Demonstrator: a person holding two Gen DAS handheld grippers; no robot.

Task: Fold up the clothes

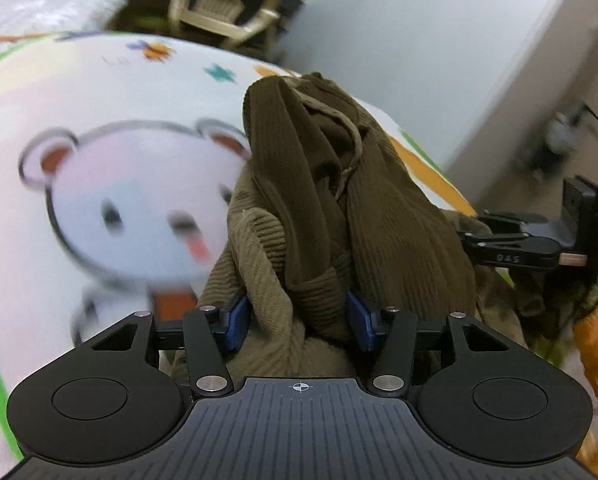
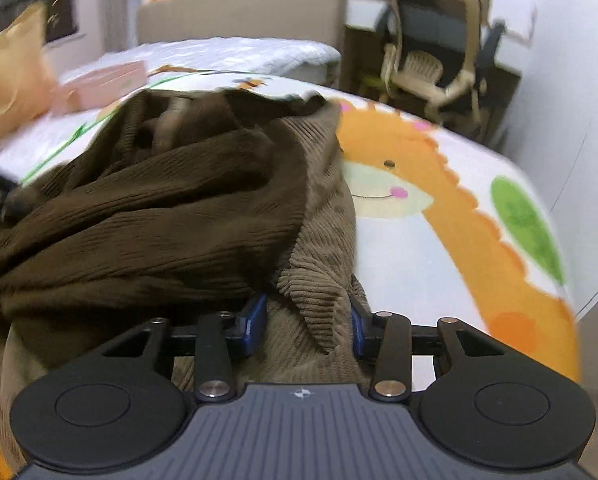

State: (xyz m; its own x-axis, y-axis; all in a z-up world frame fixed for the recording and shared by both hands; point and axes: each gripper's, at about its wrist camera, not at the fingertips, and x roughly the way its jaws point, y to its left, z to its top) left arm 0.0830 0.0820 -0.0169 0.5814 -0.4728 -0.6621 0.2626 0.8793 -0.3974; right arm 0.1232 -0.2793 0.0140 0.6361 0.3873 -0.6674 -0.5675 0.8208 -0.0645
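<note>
A brown ribbed garment [image 1: 319, 184] lies bunched in a heap on a bed cover [image 1: 99, 92] printed with cartoon animals. My left gripper [image 1: 299, 320] has its blue pads pressed against a thick fold of the lighter inner side at the near edge. In the right wrist view the same garment [image 2: 179, 208] spreads to the left, and my right gripper [image 2: 307, 320] is shut on a ribbed flap of it. The right gripper [image 1: 471, 236] also shows in the left wrist view, its tips buried in the cloth's right side.
The bed cover [image 2: 439, 240] extends right with a giraffe print. A pink box [image 2: 99, 86] and a yellow pillow [image 2: 7, 72] sit at the far left. A beige chair [image 2: 427, 72] stands beyond the bed. An orange sleeve [image 1: 595, 340] is at the right.
</note>
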